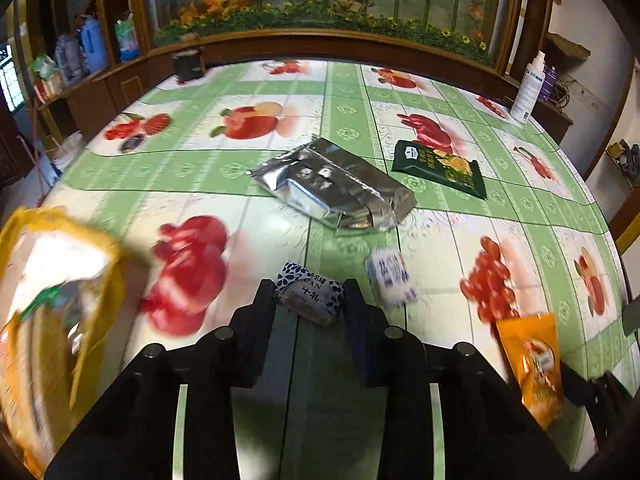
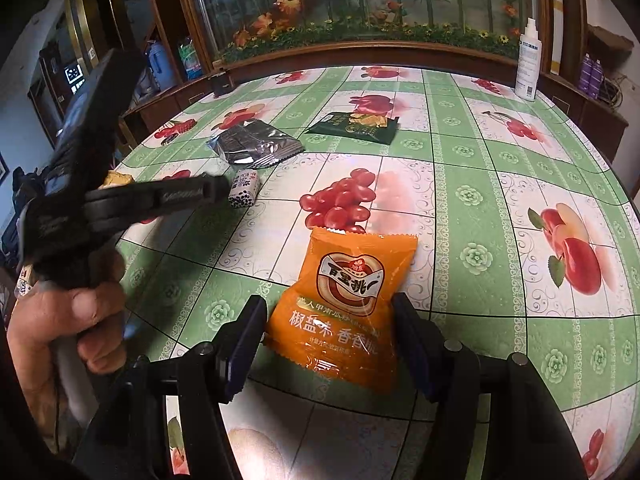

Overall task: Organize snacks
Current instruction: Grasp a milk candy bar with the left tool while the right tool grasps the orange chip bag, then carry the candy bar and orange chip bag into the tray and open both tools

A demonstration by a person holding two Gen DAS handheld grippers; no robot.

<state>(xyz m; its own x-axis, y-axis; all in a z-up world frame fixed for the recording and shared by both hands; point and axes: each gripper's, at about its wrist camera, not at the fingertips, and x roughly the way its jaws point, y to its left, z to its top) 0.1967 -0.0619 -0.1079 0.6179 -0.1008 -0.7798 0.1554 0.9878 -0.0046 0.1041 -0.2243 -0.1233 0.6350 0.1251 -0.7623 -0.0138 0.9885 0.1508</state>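
A small blue-and-white candy [image 1: 310, 298] sits between the fingers of my left gripper [image 1: 309, 292], whose pads press on both its ends just above the fruit-print tablecloth [image 1: 240, 208]. A second candy of the same kind [image 1: 390, 276] lies just to its right, blurred. In the right wrist view my right gripper [image 2: 328, 320] is shut on the lower half of an orange snack packet [image 2: 348, 300]. A silver packet [image 1: 332, 184] and a dark green packet [image 1: 440, 168] lie further back. A yellow bag [image 1: 52, 300], blurred, stands at the left.
A white spray bottle [image 2: 528, 60] stands at the table's back right edge and a small dark box [image 1: 188, 65] at the back left. A wooden cabinet with a glass flower panel [image 1: 320, 0] runs behind the table. A hand [image 2: 80, 320] holds the left gripper's handle.
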